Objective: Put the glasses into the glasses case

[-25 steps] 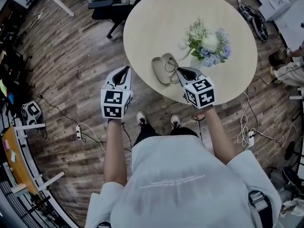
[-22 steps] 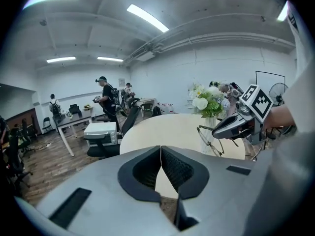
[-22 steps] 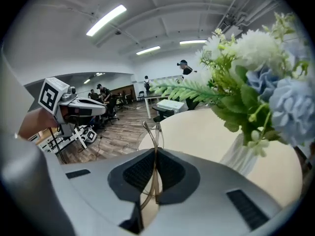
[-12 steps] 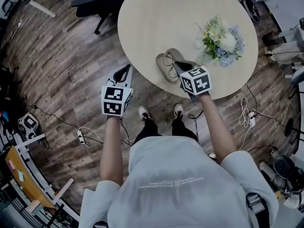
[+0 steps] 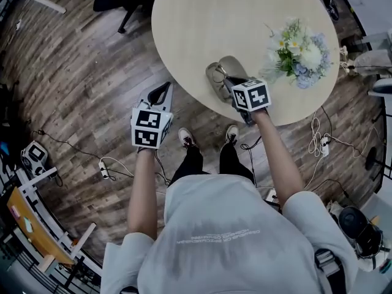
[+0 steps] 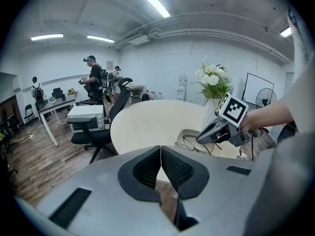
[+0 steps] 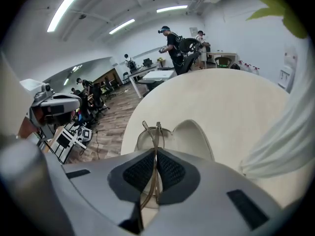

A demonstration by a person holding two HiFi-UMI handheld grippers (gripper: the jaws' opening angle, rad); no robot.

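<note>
right gripper (image 5: 229, 82) (image 7: 155, 167): jaws clamped on the thin brown translucent-framed glasses (image 7: 152, 132) (image 5: 218, 75). The temples run down between the pads (frame front pokes out past the tips).
glasses position: held over the open beige oval glasses case (image 5: 231, 64) (image 7: 193, 132), above its left shell in the right gripper view. Can't tell if they touch it.
glasses case: lies open, two shells side by side, close to the near edge of the round pale wooden table (image 5: 233, 17) (image 7: 226, 92) (image 6: 147, 117), towards that edge's right part.
right arm: bare forearm stretched forward out of a grey sleeve, leaning slightly inward. Marker cube faces up, gripper sits over the table's near edge and points away from the person.
left gripper (image 5: 160, 92) (image 6: 160, 165): jaws pressed together, nothing between them.
left arm: bare forearm straight ahead, marker cube up. The gripper hangs over the dark wood plank floor (image 5: 79, 84) near the table's near-left edge, well apart from the case.
flowers: white and blue bouquet (image 5: 298, 45) (image 6: 211, 77) in a white vase (image 6: 208, 116), by the table's right edge, near the case.
background: black office chair (image 6: 98, 132) with a white box on its seat, on the table's far-left side.
</note>
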